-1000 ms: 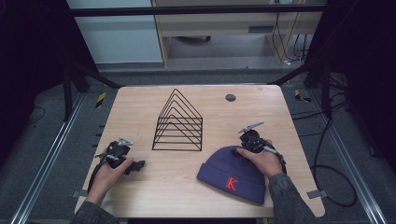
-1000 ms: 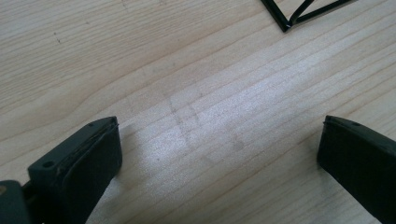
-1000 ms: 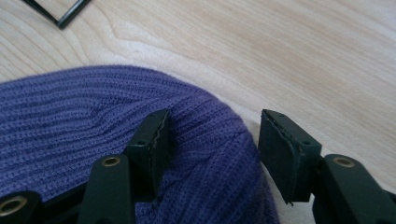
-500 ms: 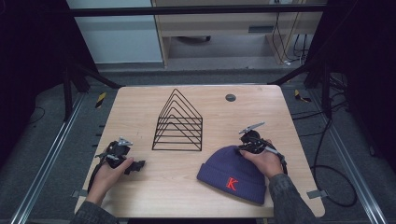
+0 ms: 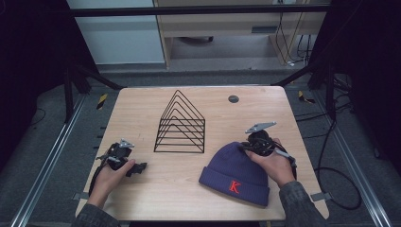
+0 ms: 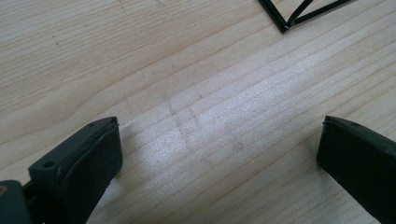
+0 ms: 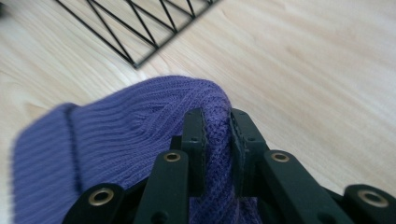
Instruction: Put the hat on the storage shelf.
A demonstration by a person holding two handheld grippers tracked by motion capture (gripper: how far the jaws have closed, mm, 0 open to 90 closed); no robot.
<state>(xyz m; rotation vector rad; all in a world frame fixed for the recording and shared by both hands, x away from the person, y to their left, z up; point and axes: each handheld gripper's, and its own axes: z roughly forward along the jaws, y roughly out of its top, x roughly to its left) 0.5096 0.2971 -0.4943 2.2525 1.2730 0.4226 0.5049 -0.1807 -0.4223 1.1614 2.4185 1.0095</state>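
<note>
Two grippers are at the tabletop point(image 5: 189, 189): the right gripper point(image 7: 217, 140) has its jaws pinched on a thin fold at the crown of the purple hat point(image 5: 236, 172), with the wire rack point(image 5: 180, 124) just beyond; the left gripper point(image 6: 210, 163) rests with jaws spread over bare wood. So little knit is caught that a lift could let it slip free, or the hat could snag the rack.

On the tabletop point(image 5: 198, 194): wire rack point(image 5: 180, 124) at centre, knit hat point(image 5: 236, 174) to its right and nearer the person, small disc point(image 5: 233, 99) behind near the far edge. Left gripper point(image 5: 124, 166) left of the rack, right gripper point(image 5: 253, 145) at the hat's top.
</note>
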